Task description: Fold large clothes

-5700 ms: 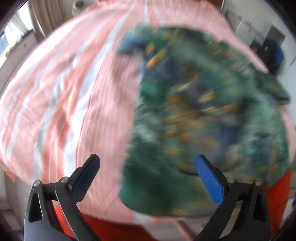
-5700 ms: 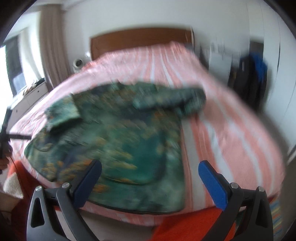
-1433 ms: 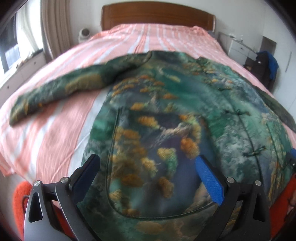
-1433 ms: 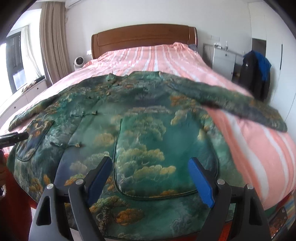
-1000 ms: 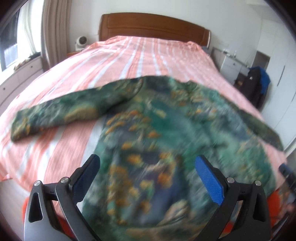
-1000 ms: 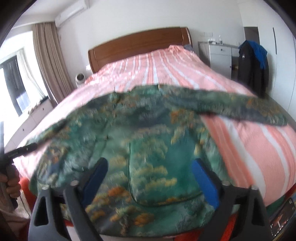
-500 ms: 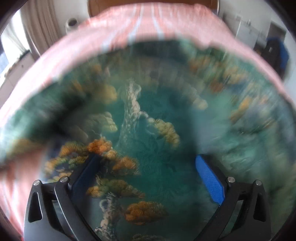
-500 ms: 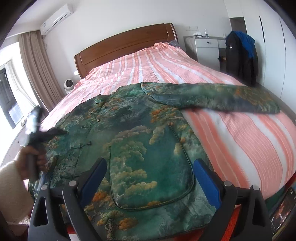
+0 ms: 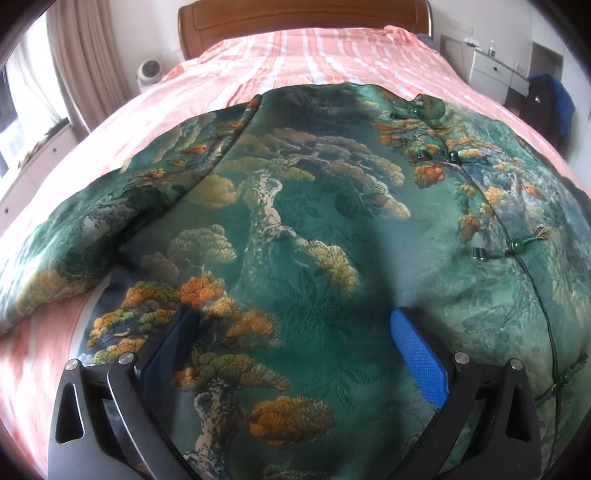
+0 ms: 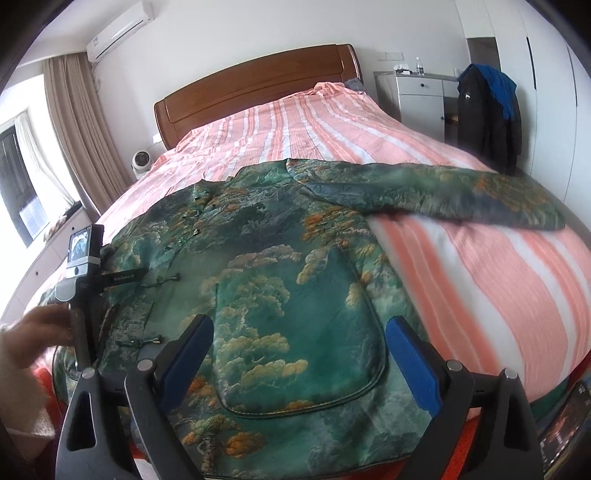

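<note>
Across the striped bed (image 10: 461, 266), a green brocade jacket (image 10: 280, 295) lies flat, front up. It looks soft, slick and weighty; the sleeve cuff (image 10: 532, 206) suits pinching. Left claw (image 9: 291, 332) and right claw (image 10: 299, 343) gape empty above it.

A bed (image 10: 332, 122) with a striped pink cover and wooden headboard (image 10: 255, 88) stands against a white wall (image 10: 258, 33); beige curtains (image 10: 70, 122) flank a bright window (image 10: 22, 173).

No text, label or number can be read anywhere.
</note>
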`<state>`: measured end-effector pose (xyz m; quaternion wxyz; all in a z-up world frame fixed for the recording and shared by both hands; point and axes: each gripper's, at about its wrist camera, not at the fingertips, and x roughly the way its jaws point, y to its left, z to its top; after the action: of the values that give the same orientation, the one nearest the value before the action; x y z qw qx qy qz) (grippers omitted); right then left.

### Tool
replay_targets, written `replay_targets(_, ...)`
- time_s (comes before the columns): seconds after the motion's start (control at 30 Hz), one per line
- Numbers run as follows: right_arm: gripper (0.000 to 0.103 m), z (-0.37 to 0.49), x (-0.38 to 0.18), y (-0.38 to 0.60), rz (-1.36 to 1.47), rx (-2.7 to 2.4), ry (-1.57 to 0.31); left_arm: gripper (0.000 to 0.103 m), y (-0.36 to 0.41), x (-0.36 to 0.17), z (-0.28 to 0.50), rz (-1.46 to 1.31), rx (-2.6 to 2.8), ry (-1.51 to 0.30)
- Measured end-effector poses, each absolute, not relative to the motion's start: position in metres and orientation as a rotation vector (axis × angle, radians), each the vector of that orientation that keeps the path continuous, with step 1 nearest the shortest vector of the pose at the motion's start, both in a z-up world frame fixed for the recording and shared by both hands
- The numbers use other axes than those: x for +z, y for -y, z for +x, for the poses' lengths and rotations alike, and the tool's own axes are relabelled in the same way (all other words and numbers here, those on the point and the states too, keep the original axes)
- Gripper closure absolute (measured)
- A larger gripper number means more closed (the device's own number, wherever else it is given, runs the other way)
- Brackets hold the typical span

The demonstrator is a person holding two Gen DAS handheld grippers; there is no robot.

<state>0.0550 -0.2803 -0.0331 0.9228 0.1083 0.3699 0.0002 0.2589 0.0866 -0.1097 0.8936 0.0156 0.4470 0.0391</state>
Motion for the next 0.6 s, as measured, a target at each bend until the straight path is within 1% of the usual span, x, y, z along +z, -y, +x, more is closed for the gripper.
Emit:
replay_targets(0.23,0.010,0.082,-0.038,0.284,0.287,0.039,-0.800,0.000,-0.087,-0.109,0.259,0.033,0.082,-0.927)
replay_targets(0.4,0.010,0.095,-0.020,0.264,0.170,0.096,-0.784,0.000,-0.087,-0.109,0.259,0.031,0.081,-0.927)
replay_targets(0.6,0.010,0.092,-0.012,0.271,0.155,0.087,-0.760,0.000,-0.087,-0.109,0.259,0.031,0.081,-0.927)
